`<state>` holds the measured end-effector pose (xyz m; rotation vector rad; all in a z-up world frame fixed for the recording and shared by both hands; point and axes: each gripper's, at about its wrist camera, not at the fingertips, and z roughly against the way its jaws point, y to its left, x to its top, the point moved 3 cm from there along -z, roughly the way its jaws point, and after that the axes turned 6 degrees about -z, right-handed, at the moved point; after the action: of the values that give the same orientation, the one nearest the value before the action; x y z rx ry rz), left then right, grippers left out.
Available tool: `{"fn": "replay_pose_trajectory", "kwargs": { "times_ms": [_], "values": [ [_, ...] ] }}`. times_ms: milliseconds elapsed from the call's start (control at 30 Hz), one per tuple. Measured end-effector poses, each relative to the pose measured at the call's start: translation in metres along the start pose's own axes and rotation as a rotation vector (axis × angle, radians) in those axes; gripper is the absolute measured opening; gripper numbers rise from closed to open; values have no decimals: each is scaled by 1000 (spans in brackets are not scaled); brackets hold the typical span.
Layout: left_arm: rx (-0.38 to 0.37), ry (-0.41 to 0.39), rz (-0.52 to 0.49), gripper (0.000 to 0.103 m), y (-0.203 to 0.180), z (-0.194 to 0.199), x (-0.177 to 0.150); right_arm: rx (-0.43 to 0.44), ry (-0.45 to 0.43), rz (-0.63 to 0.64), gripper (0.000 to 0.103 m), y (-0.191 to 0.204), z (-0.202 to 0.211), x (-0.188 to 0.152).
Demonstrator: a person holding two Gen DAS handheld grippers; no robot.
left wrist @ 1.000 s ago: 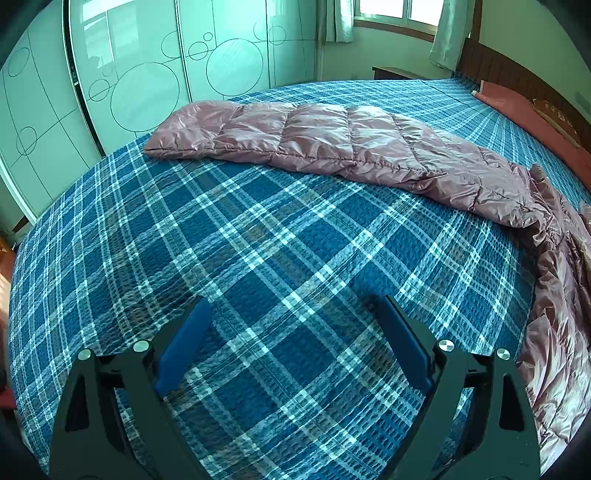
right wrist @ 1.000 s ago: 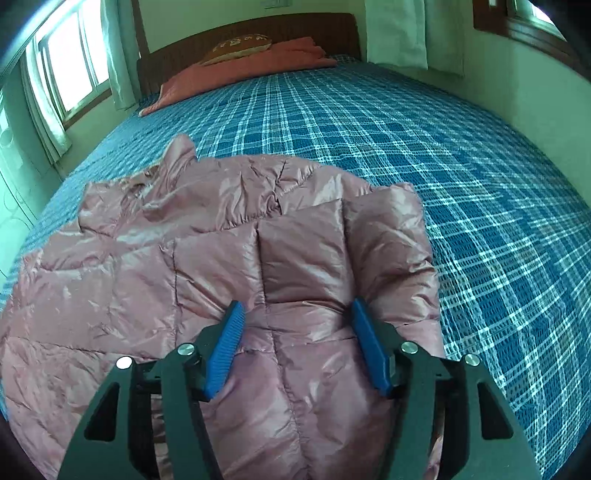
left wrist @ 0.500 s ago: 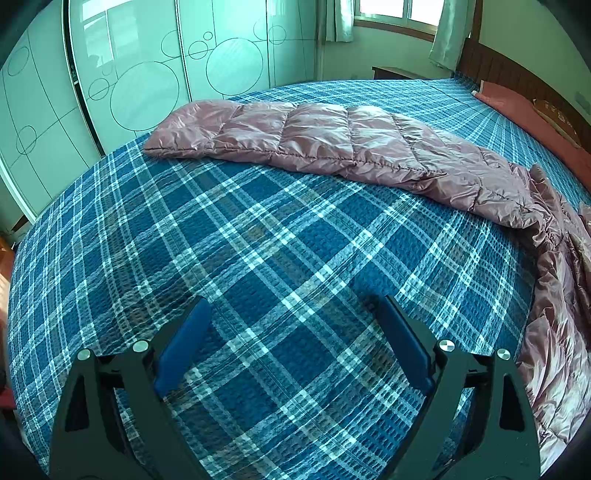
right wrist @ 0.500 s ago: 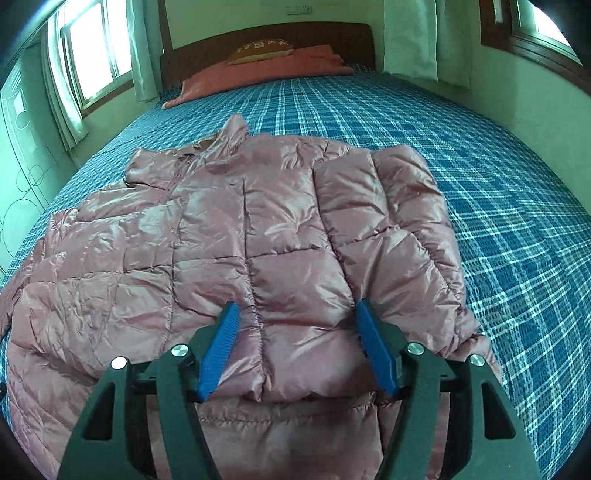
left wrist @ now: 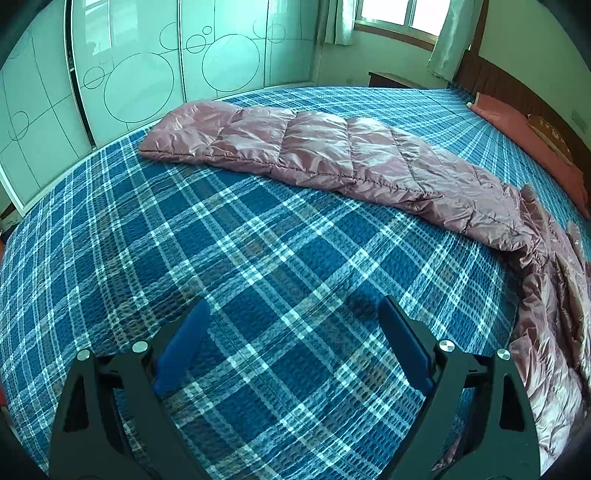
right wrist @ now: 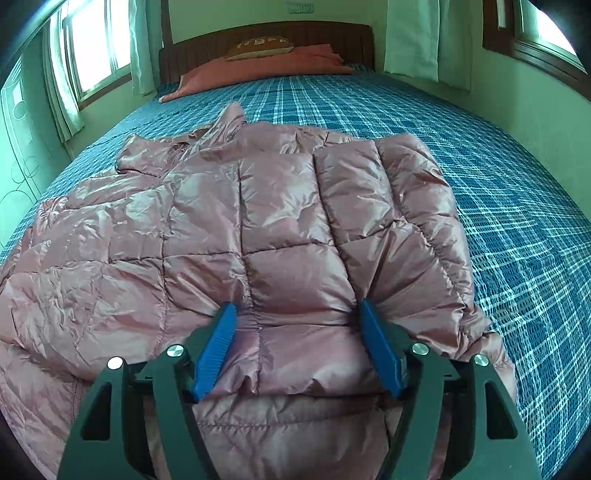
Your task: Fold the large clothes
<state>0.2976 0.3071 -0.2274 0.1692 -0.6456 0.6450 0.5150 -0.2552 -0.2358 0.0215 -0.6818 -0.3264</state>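
Observation:
A pink quilted down jacket point(right wrist: 258, 229) lies spread on the blue plaid bed point(right wrist: 517, 221), collar toward the headboard. Its right sleeve is folded across the body. My right gripper point(right wrist: 297, 310) hovers low over the hem end. Its jaws are opening, and a puff of jacket fabric lies loosely between the blue fingers point(right wrist: 218, 343), not pinched. In the left wrist view the jacket's other sleeve point(left wrist: 317, 155) stretches out flat across the bedspread point(left wrist: 221, 258). My left gripper point(left wrist: 295, 310) stands open above bare bedspread, well short of that sleeve.
Pale sliding wardrobe doors point(left wrist: 147, 74) run along the bed's far side in the left wrist view. An orange pillow point(right wrist: 266, 62) lies against the dark wooden headboard point(right wrist: 332, 33). A low wooden cabinet point(left wrist: 388, 79) stands under the window. The right wrist view shows a wall close to the bed's right edge.
The right gripper has drawn back from the folded sleeve toward the jacket's hem, and its jaws have widened. The left gripper and the outstretched sleeve have not moved.

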Motion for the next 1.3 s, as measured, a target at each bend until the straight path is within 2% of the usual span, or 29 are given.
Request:
{"fn": "replay_pose_trajectory", "kwargs": {
  "times_ms": [167,267,367,467,667,733,800,867,933,1000,1067,1133,1300],
  "values": [
    [-78,-5,101,91,26,-14,17,-6,-2,4,69,1,0,-1],
    [-87,-31,162,83,42,-22,30,-8,-4,5,69,0,1,-1],
    [-151,-48,234,75,60,-35,46,-9,-4,6,69,0,0,-1],
    [-203,-57,339,75,77,-53,60,-11,-6,7,69,1,1,-1],
    [-244,-110,488,73,119,-76,86,-11,-7,8,69,1,1,-1],
    [-225,-124,536,58,135,-79,92,-12,-7,8,69,1,1,-1],
    [-233,-124,586,21,151,-84,92,-12,-8,8,69,1,1,-1],
    [-275,-126,660,8,171,-92,89,-12,-8,8,69,1,1,-1],
    [-249,-129,616,5,174,-91,92,-13,-9,8,69,1,0,0],
    [-155,-163,479,3,164,-77,102,-11,-9,7,69,1,1,-1],
    [-103,-221,366,3,146,-59,114,-11,-11,6,69,1,1,-1],
    [-89,-279,266,3,117,-32,118,-11,-11,5,69,1,1,-1],
    [-121,-380,13,3,27,29,109,-8,-13,0,69,0,1,0]
  ]
}}
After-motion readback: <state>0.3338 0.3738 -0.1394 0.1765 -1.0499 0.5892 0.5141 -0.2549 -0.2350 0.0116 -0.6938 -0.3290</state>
